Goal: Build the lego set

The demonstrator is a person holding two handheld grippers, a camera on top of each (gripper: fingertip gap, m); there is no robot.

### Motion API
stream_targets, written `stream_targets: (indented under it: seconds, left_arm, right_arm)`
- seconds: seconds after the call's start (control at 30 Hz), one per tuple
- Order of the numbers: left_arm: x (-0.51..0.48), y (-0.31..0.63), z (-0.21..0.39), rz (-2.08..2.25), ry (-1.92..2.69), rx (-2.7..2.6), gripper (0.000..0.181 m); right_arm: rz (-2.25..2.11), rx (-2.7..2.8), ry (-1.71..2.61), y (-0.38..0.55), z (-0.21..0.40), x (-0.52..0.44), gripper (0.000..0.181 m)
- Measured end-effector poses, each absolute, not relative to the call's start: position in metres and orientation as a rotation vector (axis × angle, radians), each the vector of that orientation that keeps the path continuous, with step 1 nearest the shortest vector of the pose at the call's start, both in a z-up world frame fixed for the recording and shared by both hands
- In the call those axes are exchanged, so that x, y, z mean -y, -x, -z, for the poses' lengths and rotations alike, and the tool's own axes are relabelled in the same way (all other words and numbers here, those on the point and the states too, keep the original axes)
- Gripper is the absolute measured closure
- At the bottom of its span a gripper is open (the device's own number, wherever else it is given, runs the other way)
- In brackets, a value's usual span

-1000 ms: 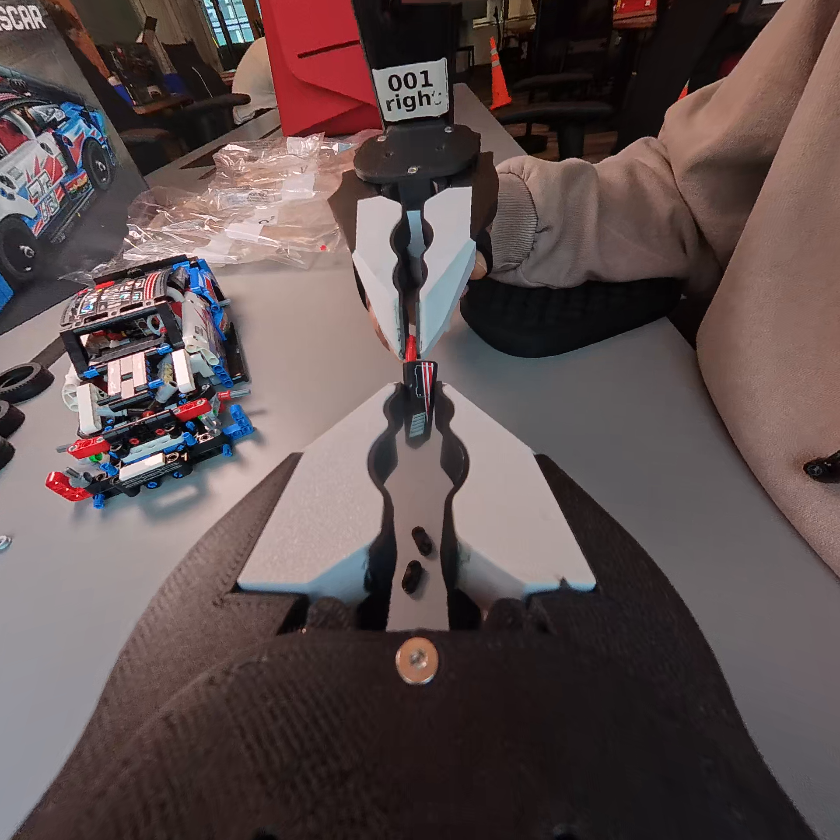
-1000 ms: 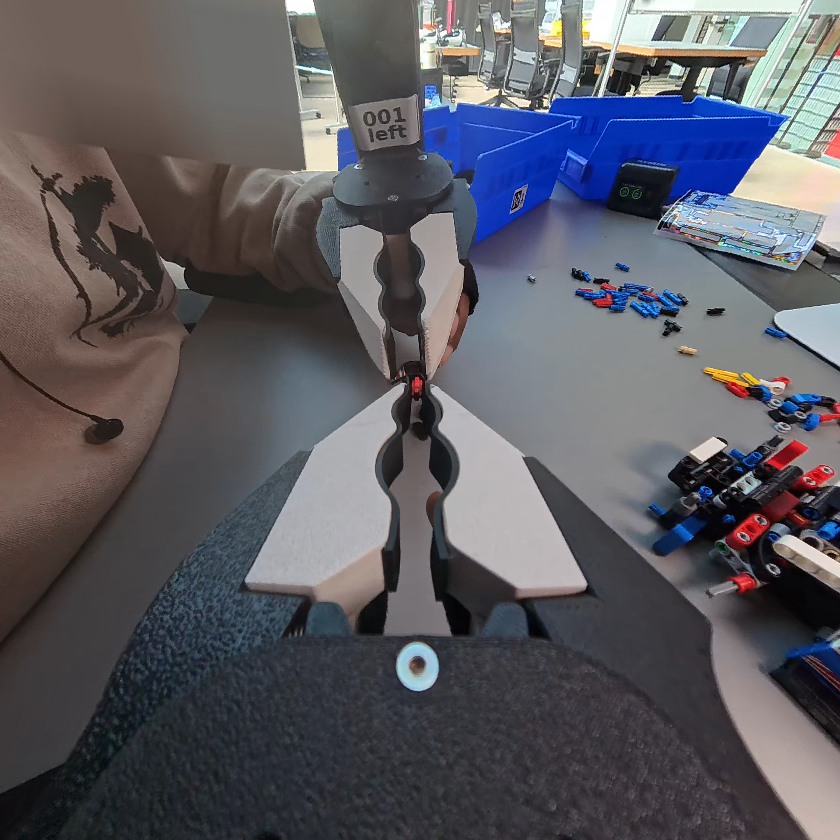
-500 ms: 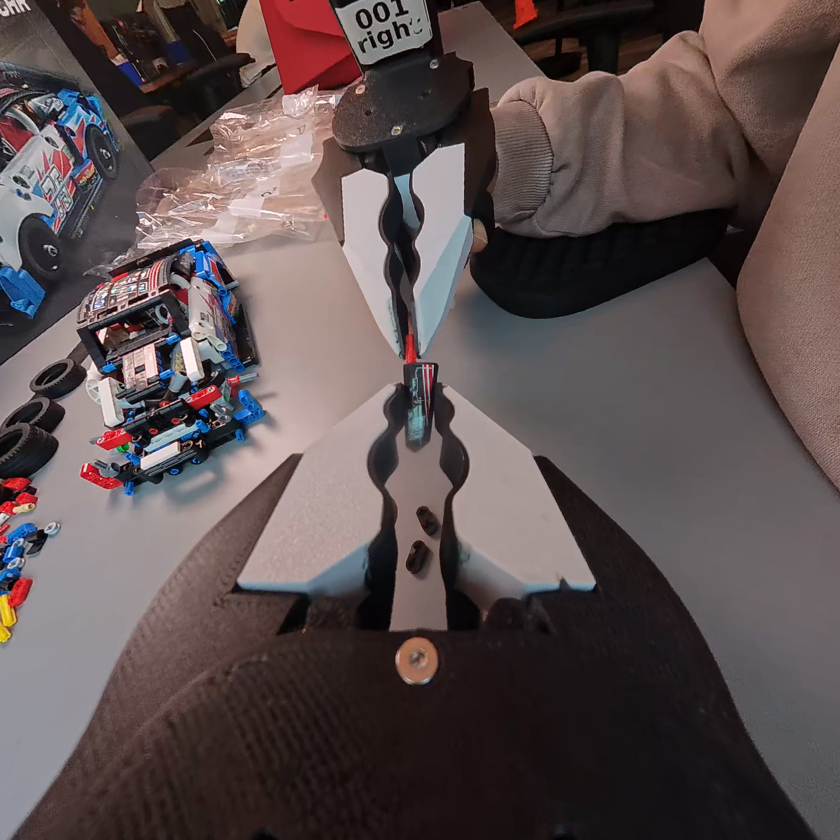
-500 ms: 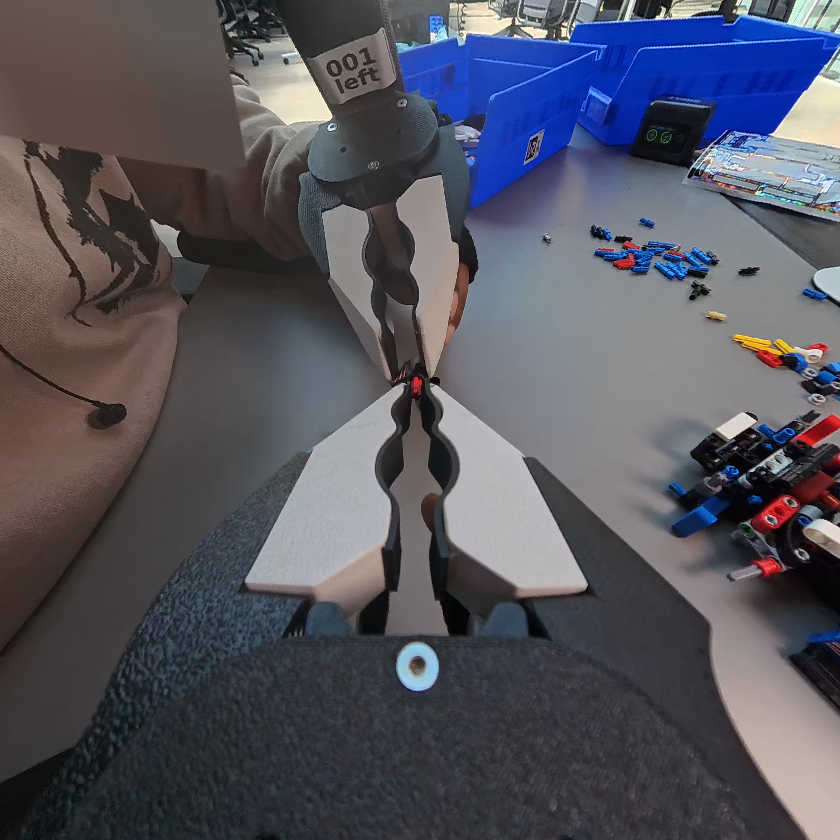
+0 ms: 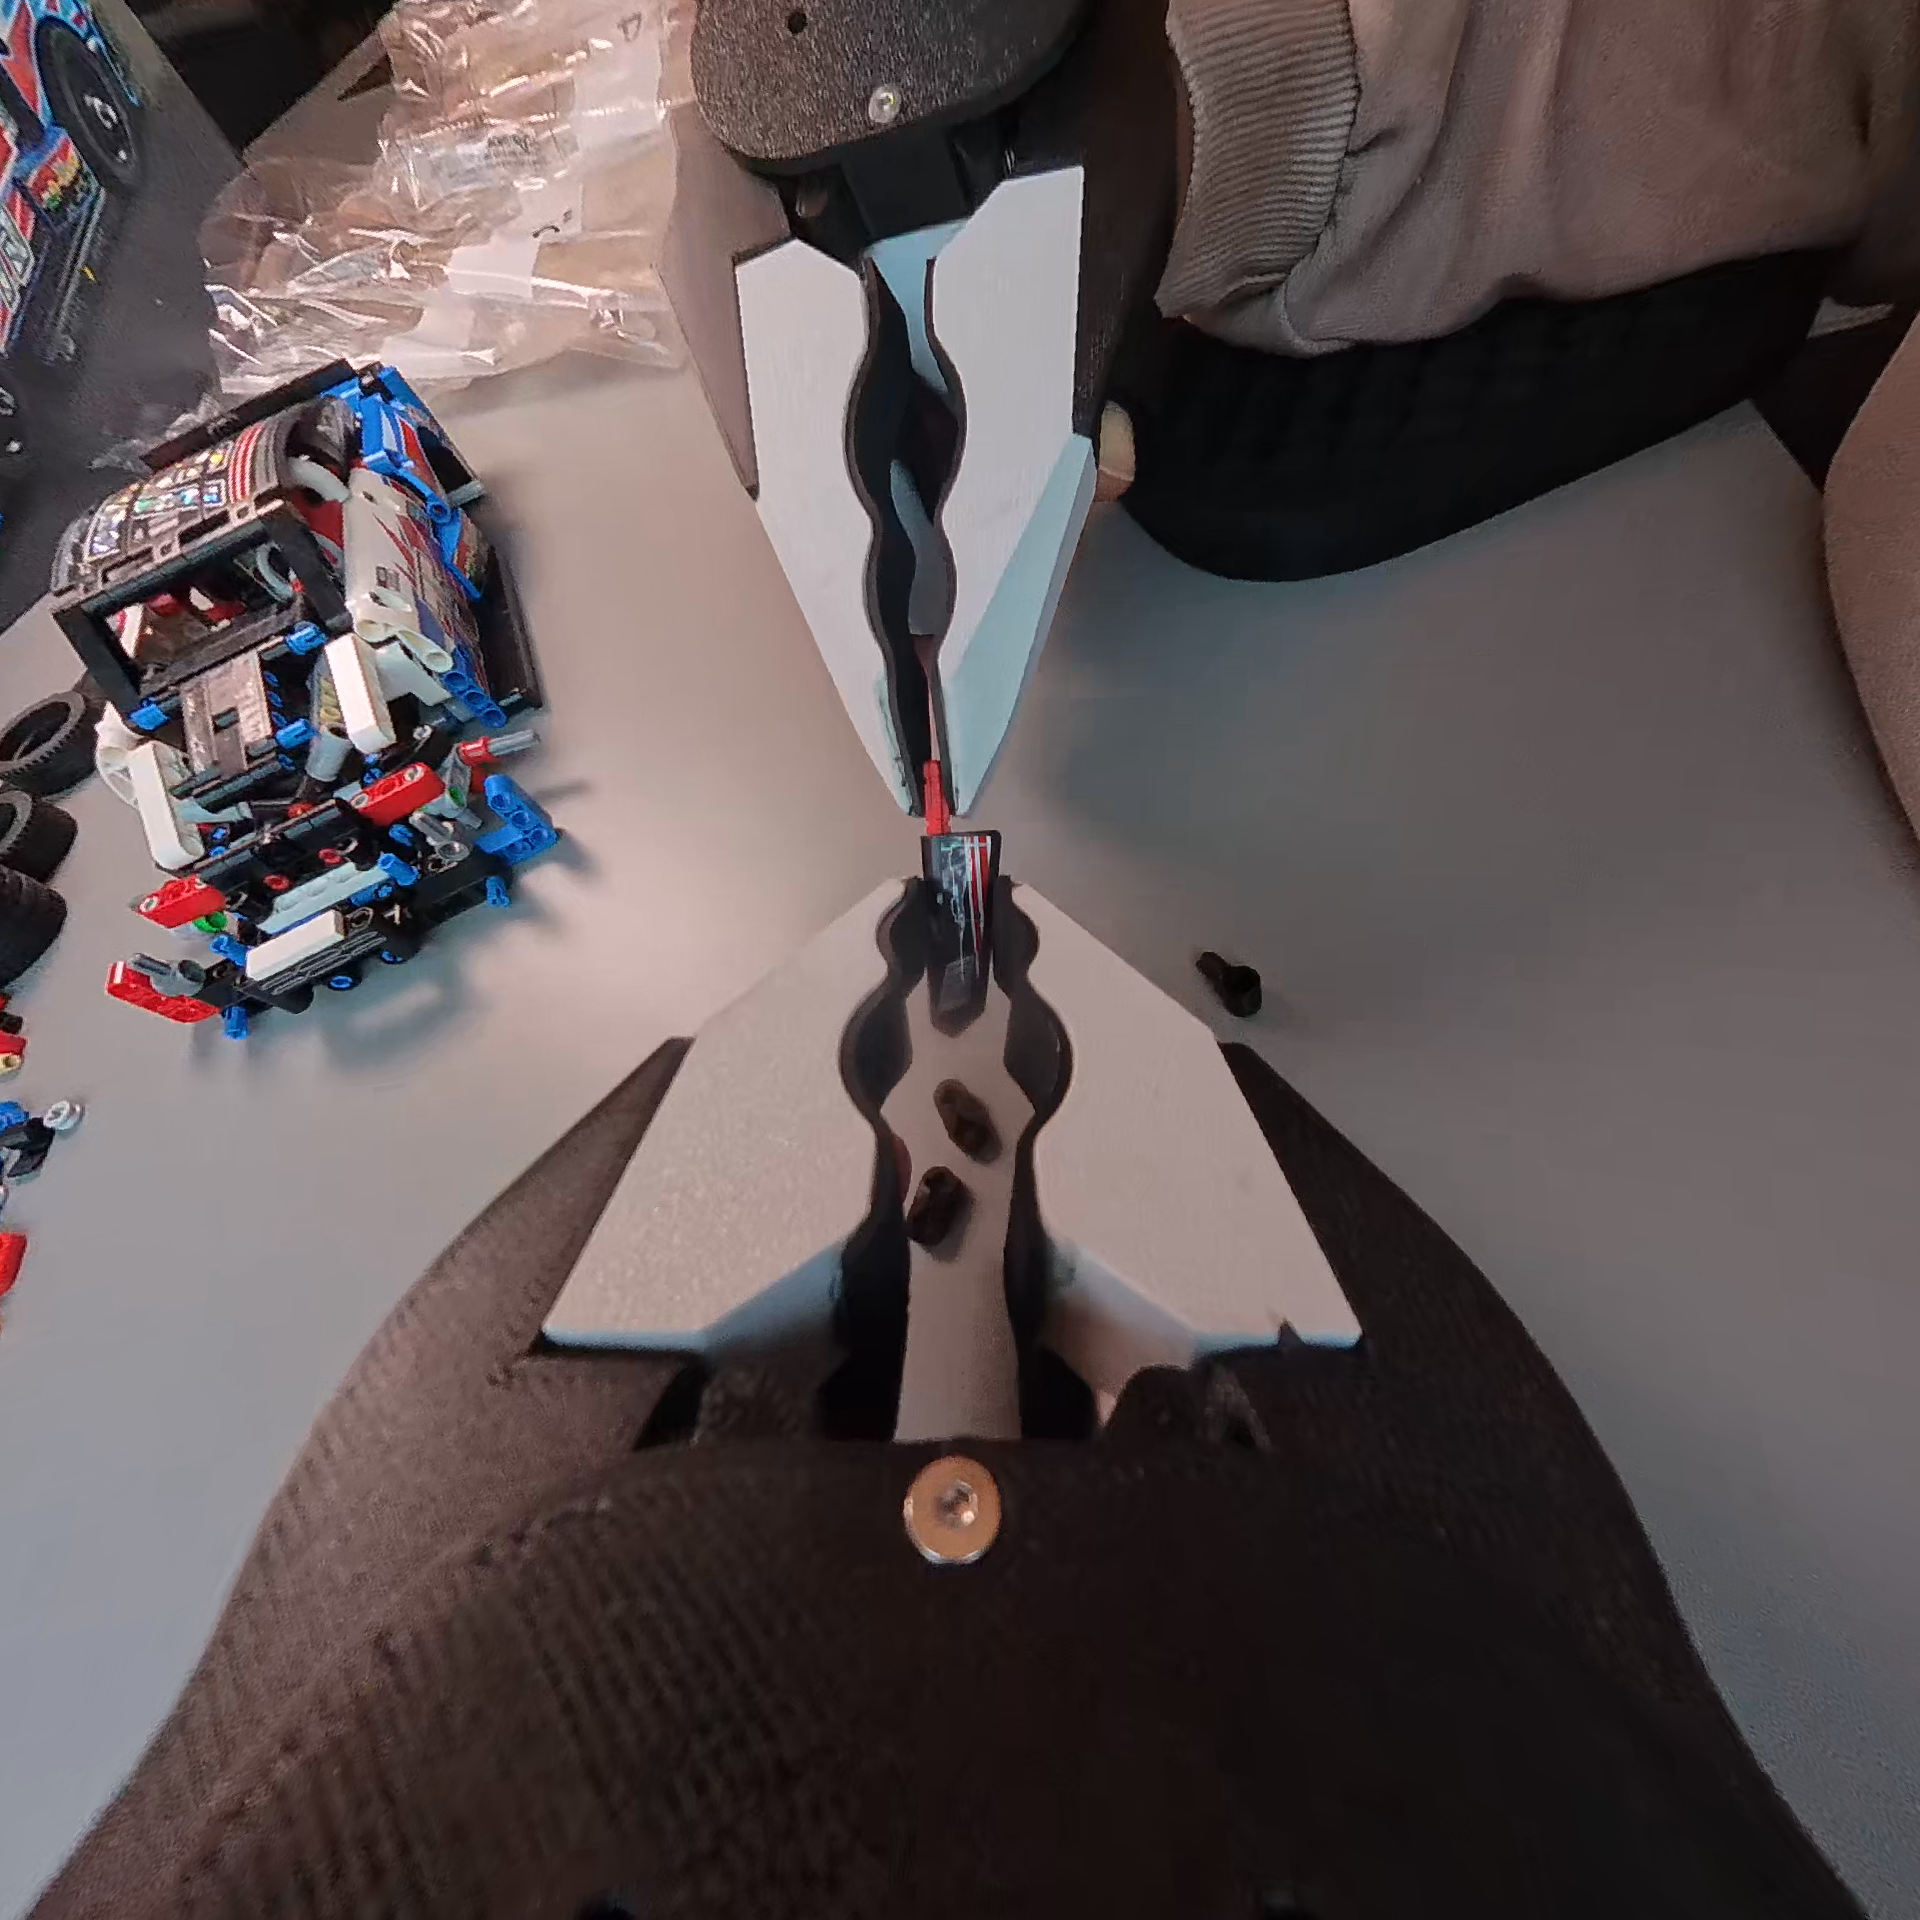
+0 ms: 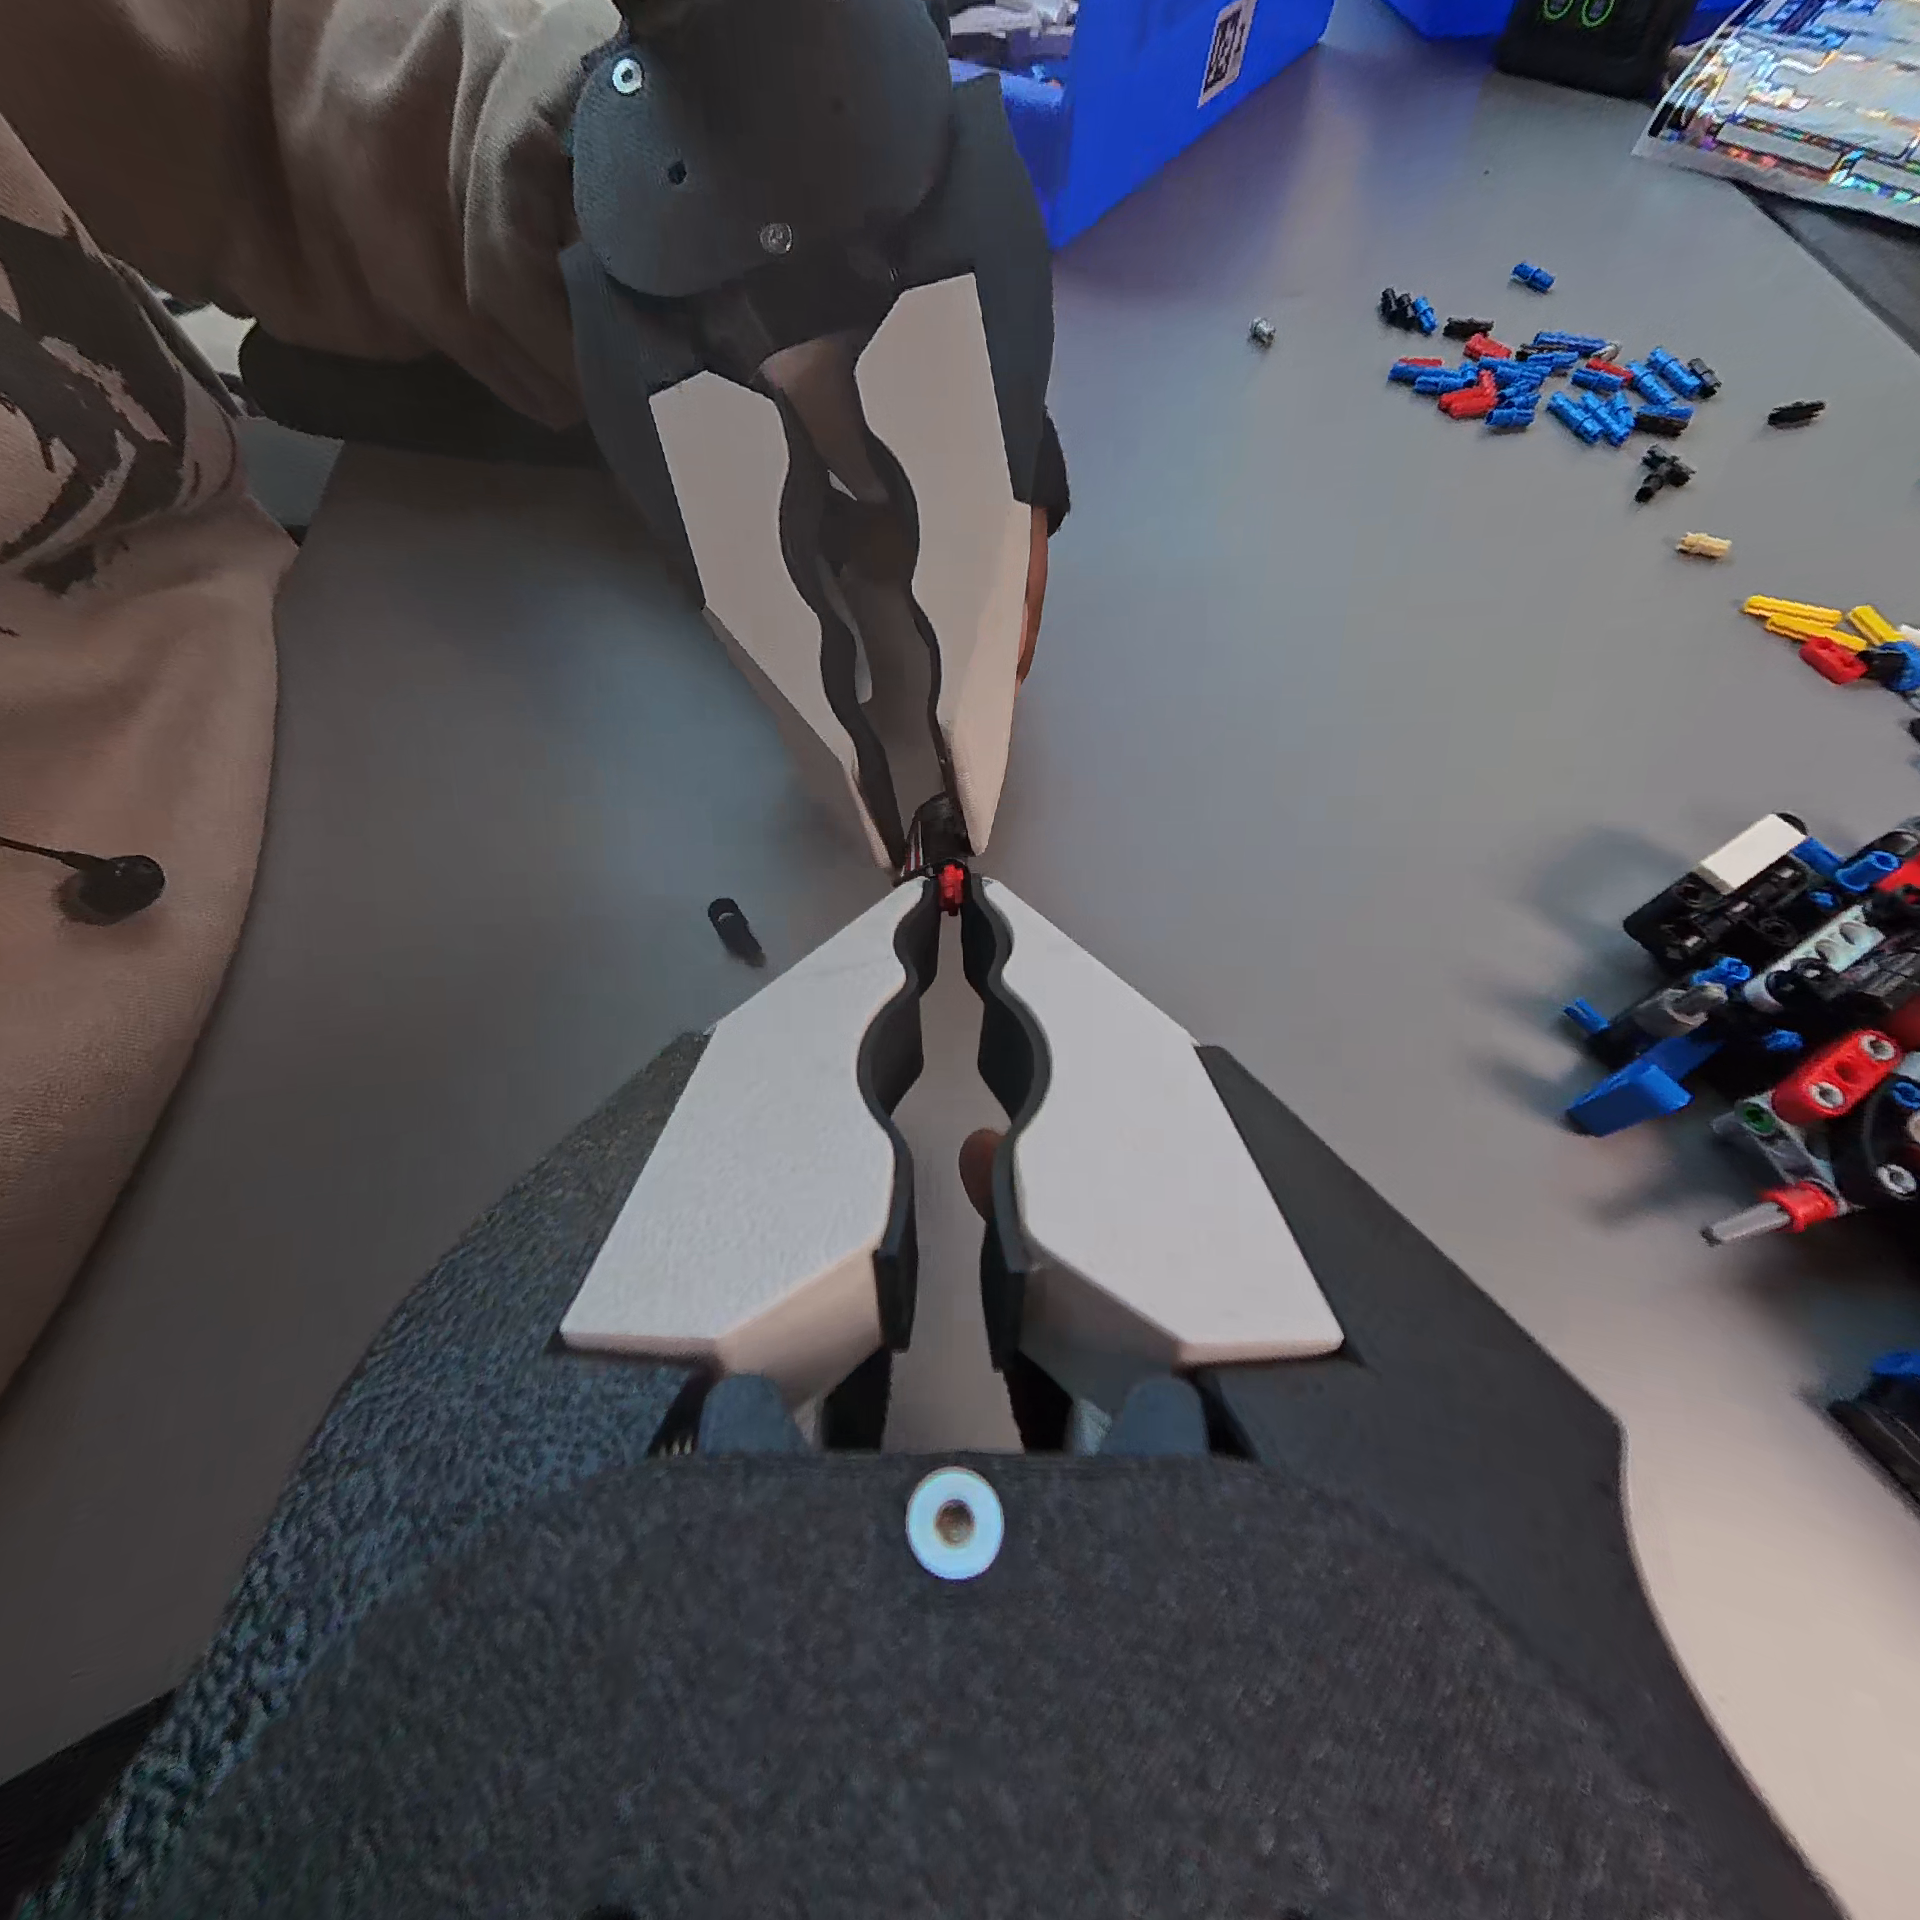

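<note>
1. Lego car (image 5: 301, 717), part-built, sits on the table (image 5: 1455, 935) far left in the left wrist view, w/ black tyres (image 5: 42, 727) just beside it at the frame edge & clear plastic bags (image 5: 436, 208) behind. Not being worked on directly right now.
2. Centre: left tool (image 5: 958, 894) is clenched on a small black panel piece (image 5: 961, 914) w/ red & white stripes, held tip-up above the table.
3. Facing it, right tool (image 6: 948, 891) is clenched on a thin red pin (image 6: 948, 888). In the left wrist view the pin's free end looks to be touching or just short of the panel's top edge; can't tell if it's entered a hole yet.
4. Step in hand, my read: push the pin into the panel. To do it well: keep both tools in one line, pin square to the hole, no twist. Press slowly along the pin's axis; if it binds, back off & re-aim rather than force it. Keep both grips firm, since a thin pin can pivot or pop out sideways.
5. Right of the tools: a loose black pin (image 5: 1229, 982) lies on the table just beside the left tool; two more dark pins (image 5: 951, 1153) show through the gap between its fingers.
6. Far right in the right wrist view: spare pins (image 6: 1548, 379) in blue, red & black, well apart from the join.
</note>
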State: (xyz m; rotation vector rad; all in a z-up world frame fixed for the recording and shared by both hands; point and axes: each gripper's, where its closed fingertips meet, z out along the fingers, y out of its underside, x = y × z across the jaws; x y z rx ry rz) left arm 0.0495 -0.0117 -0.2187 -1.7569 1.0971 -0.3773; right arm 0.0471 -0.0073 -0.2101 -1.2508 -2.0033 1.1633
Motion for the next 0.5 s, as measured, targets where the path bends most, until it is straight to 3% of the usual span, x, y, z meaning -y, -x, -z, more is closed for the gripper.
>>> stream_targets:
  seconds: [0.5]
  left_arm:
    - [0.009,-0.046,0.229,0.347,1.807,-1.097,0.171]
  right_arm:
    - [-1.279,1.952,1.355,-0.042,0.22,0.005,0.179]
